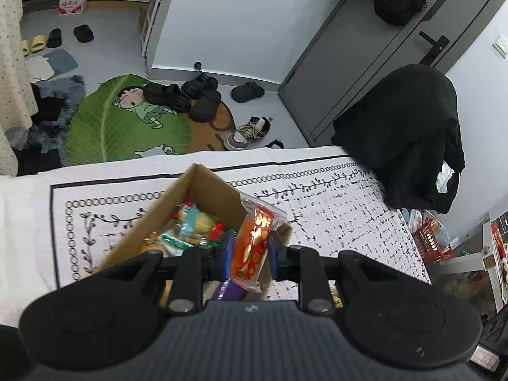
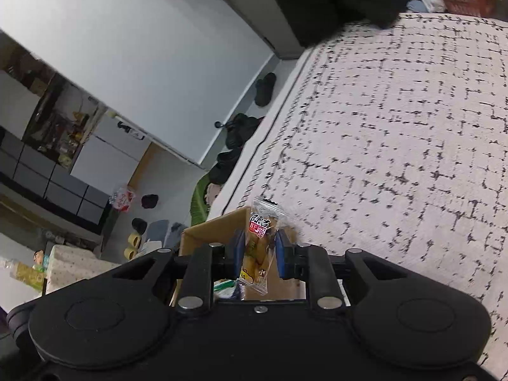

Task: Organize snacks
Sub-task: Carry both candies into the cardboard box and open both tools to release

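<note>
The left gripper (image 1: pixel 250 249) pinches a red-and-gold foil snack packet (image 1: pixel 254 247) above the open brown cardboard box (image 1: pixel 203 187) of mixed snacks on the patterned white tablecloth (image 1: pixel 333 209). The right gripper (image 2: pixel 257 252) clamps a clear-wrapped yellow snack (image 2: pixel 258 247) — red label with Chinese characters, unreadable — over the same box.

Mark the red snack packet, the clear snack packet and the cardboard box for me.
red snack packet (image 1: pixel 254 241), left wrist view, gold-printed middle.
clear snack packet (image 2: pixel 258 247), right wrist view, yellow middle.
cardboard box (image 1: pixel 209 187), left wrist view, inner far wall.
</note>
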Motion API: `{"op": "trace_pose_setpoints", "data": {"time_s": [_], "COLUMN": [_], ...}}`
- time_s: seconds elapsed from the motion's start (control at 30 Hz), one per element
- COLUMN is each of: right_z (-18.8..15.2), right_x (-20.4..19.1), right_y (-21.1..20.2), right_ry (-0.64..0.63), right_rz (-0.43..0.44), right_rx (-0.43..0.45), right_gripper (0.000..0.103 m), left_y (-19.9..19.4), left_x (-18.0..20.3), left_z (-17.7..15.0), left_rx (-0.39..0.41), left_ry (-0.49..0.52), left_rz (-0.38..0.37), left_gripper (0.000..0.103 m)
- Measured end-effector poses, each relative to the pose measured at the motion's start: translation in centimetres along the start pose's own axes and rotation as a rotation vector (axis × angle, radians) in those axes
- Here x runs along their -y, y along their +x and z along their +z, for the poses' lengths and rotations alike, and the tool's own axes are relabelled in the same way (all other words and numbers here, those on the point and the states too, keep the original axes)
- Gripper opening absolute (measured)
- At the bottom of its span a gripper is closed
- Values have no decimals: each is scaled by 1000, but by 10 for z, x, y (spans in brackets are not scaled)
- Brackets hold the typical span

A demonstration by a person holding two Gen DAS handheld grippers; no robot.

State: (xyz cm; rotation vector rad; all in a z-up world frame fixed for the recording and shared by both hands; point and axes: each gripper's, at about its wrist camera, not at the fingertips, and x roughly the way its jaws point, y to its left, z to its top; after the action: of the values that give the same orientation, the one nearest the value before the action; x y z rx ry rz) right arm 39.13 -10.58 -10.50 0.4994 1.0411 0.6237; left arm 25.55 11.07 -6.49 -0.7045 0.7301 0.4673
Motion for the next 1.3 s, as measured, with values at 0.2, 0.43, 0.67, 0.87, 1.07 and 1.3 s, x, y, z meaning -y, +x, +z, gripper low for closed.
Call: {"op": "trace_pose_setpoints", "data": {"time_s": [0.2, 0.43, 0.67, 0.87, 1.07, 1.3], "right_z": [-10, -23, -41, -50, -54, -54], "right_x": [-15, -31, -49, -58, -71, -69], "right_y": [-1, 8, 29, 39, 47, 41], "right_ry": [-32, -67, -120, -143, -168, -161], "right_rz": [17, 38, 36, 42, 72, 61], "right_rx": [3, -18, -72, -101, -122, -116], "right_gripper": [21, 21, 21, 21, 36, 42], "left_y": [-8, -15, -13, -12, -17, -23], "left_x": [-20, -40, -59, -71, -72, -72], "left_z": [1, 1, 0, 5, 13, 14], "left_rx": [-6, -29, -63, -80, -70, -66], "left_ry": [-27, -48, -72, -100, -92, -81], "left_rz": [27, 54, 79, 98, 120, 130], "left_gripper": [22, 22, 26, 31, 47, 70]}}
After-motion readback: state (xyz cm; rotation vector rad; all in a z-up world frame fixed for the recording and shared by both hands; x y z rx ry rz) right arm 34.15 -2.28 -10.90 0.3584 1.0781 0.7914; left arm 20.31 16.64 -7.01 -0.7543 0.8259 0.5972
